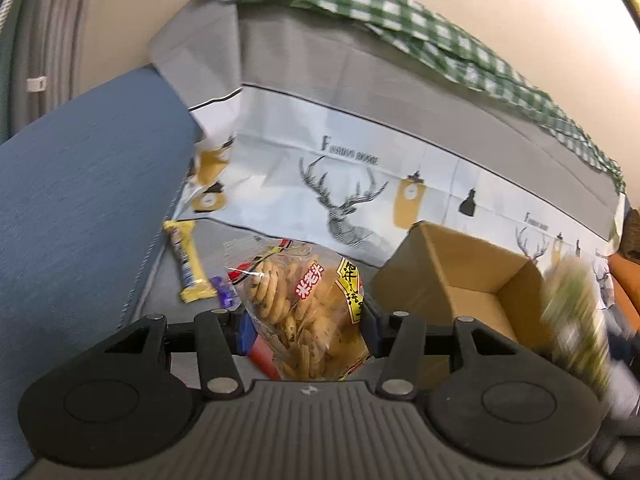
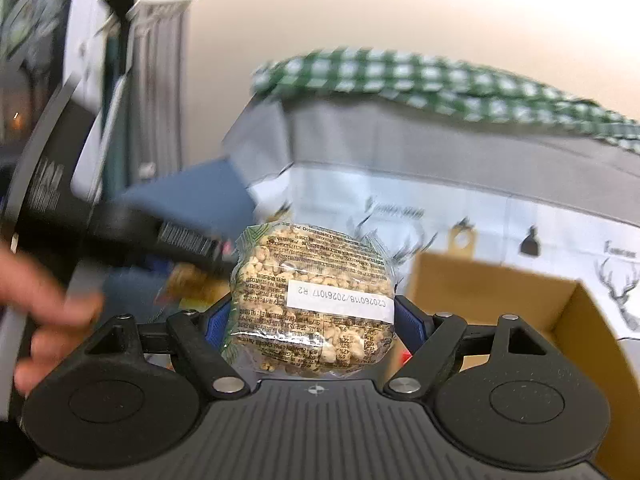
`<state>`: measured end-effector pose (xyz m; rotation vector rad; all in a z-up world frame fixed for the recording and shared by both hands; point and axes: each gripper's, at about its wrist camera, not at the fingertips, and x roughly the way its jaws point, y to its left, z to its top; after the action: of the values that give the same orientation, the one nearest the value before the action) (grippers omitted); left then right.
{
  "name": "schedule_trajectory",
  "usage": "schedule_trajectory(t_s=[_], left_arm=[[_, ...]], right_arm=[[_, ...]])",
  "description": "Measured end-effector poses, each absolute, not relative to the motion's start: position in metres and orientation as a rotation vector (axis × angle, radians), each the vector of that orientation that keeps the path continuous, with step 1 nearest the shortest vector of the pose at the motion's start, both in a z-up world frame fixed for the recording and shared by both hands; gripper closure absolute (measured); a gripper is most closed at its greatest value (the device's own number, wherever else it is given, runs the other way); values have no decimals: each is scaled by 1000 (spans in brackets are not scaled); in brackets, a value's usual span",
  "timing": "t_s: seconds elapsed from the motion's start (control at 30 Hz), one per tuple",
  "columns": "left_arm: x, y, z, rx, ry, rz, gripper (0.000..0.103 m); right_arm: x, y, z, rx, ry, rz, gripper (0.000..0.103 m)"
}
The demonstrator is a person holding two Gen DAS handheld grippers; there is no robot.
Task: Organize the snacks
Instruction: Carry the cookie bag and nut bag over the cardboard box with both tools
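My left gripper (image 1: 308, 326) is shut on a clear bag of round crackers (image 1: 304, 308) with red and yellow labels, held over the grey seat. A yellow snack bar (image 1: 188, 264) and a small purple wrapper (image 1: 226, 292) lie on the seat to its left. An open cardboard box (image 1: 460, 280) stands to the right. My right gripper (image 2: 314, 320) is shut on a round puffed-rice cake pack (image 2: 316, 300) with a white date label, left of the box (image 2: 500, 300). That pack shows blurred in the left wrist view (image 1: 576, 320).
A grey and white deer-print cloth (image 1: 360, 184) covers the sofa back, with a green checked cloth (image 1: 400, 12) on top. A blue armrest (image 1: 80, 200) rises at left. A hand (image 2: 48, 312) and the left gripper (image 2: 168, 236) blur past at left.
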<state>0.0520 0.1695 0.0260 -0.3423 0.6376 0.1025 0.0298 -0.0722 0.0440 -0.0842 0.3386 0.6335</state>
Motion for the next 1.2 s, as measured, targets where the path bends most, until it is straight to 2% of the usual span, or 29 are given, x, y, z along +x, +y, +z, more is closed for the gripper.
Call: schedule_trajectory(t_s=[0.17,0.37,0.5,0.8,1.2], left_arm=[[58,148,31,-314,613,59,47],[62,125,38,-277,567,15,47],[70,111,40,-273,548,-6,47],[88,76,34,-294,470,-95,47],[116,36,12,-285,495,-176,47]], right_arm=[[69,-108,61,-78,284,563,22],[113,-156,41,-40,333,432,22],[125,-180,21,12,425,381,22],[134,-197,12,7,417,352,22],[145,-210,5,-8,437,322,22]])
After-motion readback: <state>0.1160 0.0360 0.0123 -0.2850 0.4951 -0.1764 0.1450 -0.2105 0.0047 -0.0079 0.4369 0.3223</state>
